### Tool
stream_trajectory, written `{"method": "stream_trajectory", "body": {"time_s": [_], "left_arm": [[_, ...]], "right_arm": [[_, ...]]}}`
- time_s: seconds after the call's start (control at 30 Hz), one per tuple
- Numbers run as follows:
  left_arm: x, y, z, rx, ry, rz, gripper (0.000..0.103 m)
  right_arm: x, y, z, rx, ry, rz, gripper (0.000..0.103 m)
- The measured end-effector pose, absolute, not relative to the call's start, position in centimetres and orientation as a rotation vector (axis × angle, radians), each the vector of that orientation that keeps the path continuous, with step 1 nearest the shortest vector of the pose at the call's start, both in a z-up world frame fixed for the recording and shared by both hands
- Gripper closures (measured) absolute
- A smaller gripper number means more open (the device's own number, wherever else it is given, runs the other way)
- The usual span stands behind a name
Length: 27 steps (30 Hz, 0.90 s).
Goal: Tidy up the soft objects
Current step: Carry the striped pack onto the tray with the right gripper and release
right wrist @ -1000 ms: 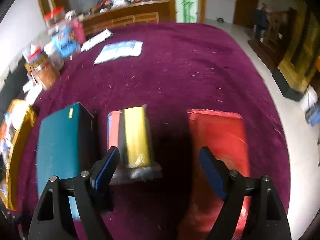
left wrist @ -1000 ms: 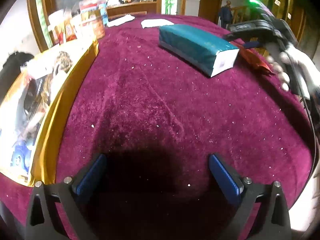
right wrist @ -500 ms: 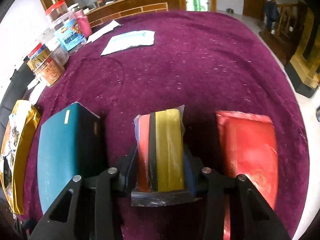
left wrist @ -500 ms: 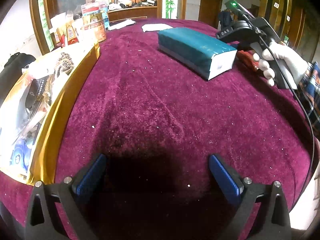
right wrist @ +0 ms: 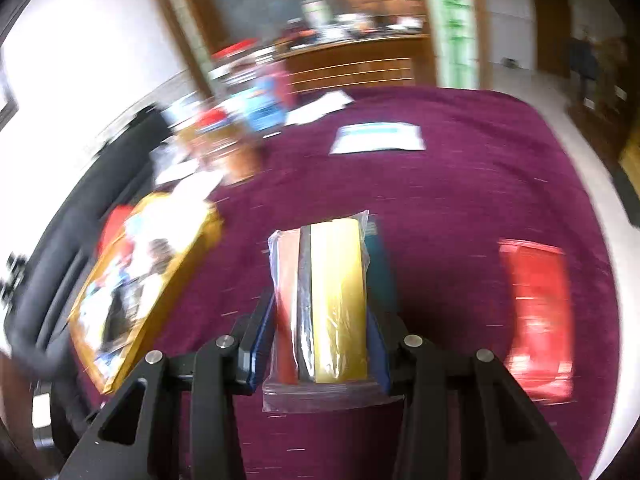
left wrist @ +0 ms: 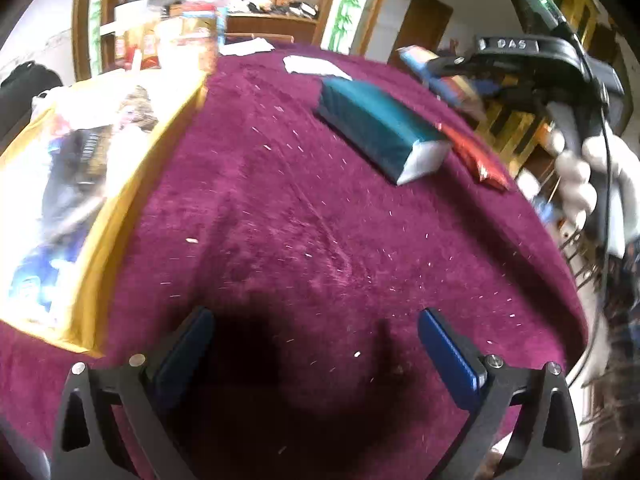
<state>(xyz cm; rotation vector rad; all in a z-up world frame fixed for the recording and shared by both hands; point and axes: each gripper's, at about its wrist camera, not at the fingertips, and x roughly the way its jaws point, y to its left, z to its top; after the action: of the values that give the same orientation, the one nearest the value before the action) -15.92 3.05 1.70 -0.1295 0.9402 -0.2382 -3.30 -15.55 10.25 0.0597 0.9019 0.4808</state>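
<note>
Each camera sits behind its own jaws, angled down across the purple desk [left wrist: 320,220] at close range. Both views share the teal pack [left wrist: 376,124], the red packet [right wrist: 538,320] and the yellow-edged bag [left wrist: 100,240].

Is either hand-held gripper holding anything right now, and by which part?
The right hand-held gripper clamps the clear bag of coloured sponges across its long sides, near the end closest to the camera. The left hand-held gripper is open and holds nothing.

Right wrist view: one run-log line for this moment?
right gripper: shut on bagged sponge pack, off cloth | left gripper: open, empty | teal pack, red pouch: on table
</note>
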Motion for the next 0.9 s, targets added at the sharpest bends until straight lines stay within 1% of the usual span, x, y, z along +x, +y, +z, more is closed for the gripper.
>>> {"method": "stream_trajectory", "body": {"time_s": [0.1,0.23,0.3,0.4,0.53,0.73,0.8,0.9], "left_arm": [[-17.2,5.3,3.4,-0.173,0.901,-0.233,0.001],[-19.4,10.8,5.4,-0.262,0.837,-0.172,0.002],[-20.6,13.9,5.6,-0.379,0.837,-0.220,0.002],[-22.5,16.5,5.9,-0.353,0.799,-0.146,0.002],[-24.4,19.9,6.2,-0.420,0.748,-0.161,0.002],[-25.7,25.7,5.0,-0.504,0.729,-0.039,0.002],[-26.2,27.2,4.3,-0.539,0.723,-0.014,0.002],[-26.4,28.4,3.9,-0.557,0.723,-0.003,0.002]], "right_arm": [[-4.4,-9.9,10.2,0.021,0.928,0.590,0.063],[-4.9,-2.3,9.7,-0.035,0.952,0.681,0.062],[-4.4,0.9,9.6,-0.051,0.967,0.710,0.062],[-3.8,5.6,9.3,-0.057,1.002,0.754,0.062],[-4.5,11.4,8.6,-0.092,1.044,0.813,0.062],[-5.1,16.9,6.9,-0.195,1.068,0.815,0.062],[-4.8,17.5,6.1,-0.175,1.096,0.804,0.062],[-4.9,17.2,5.9,-0.070,1.146,0.839,0.062]]}}
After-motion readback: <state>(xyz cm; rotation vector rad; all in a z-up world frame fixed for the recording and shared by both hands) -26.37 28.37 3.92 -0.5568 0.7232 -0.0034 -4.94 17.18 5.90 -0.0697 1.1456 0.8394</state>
